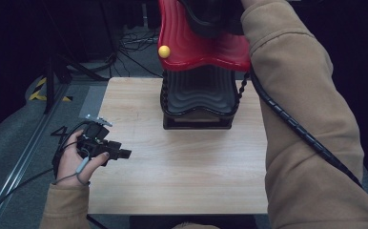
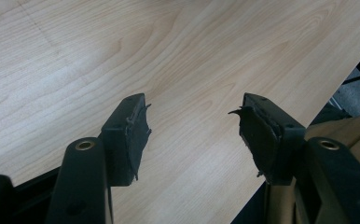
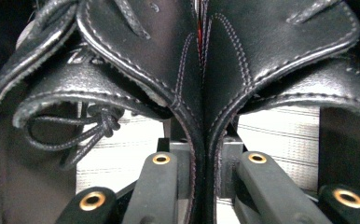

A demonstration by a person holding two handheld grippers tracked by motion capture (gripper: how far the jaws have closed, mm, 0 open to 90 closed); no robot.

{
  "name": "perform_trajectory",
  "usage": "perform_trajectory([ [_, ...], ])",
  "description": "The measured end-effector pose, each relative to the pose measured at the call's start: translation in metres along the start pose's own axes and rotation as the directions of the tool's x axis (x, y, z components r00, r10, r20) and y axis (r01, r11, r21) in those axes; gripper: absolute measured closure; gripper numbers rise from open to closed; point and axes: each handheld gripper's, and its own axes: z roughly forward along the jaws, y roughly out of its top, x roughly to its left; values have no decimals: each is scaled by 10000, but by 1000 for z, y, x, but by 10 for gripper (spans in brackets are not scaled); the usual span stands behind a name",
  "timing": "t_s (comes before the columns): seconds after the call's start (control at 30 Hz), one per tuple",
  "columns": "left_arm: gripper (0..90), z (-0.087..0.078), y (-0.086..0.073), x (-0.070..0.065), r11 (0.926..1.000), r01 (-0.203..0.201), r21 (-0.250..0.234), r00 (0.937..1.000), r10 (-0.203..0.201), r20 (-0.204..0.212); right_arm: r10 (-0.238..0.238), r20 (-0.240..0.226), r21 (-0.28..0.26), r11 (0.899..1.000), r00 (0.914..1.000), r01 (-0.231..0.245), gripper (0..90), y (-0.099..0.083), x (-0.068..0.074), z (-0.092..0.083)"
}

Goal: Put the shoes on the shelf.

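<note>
A pair of black leather lace-up shoes is pinched heel to heel in my right gripper, which is shut on both heel edges. In the high view the black shoes hang above a red wavy shelf at the table's far side, with my right sleeve reaching up to them. My left gripper rests low at the table's left edge. Its jaws stand wide apart over bare wood, so the left gripper is open and holds nothing.
Under the red shelf stands a black wavy shelf on a black base. A yellow ball sits at the red shelf's left corner. The wooden table has free room in front. A black cable trails along my right arm.
</note>
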Motion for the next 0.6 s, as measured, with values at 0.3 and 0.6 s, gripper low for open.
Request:
perform_trajectory([
  [0.3, 419, 1, 1, -3, 10000, -52, 40, 10000, 52, 29, 178, 88, -106, 9998, 9998, -177, 810, -6, 1, 12],
  [0.6, 418, 0, 0, -1, 10000, -33, 62, 10000, 33, 31, 303, 81, 110, 9995, 9995, -303, 799, -12, 2, 35],
])
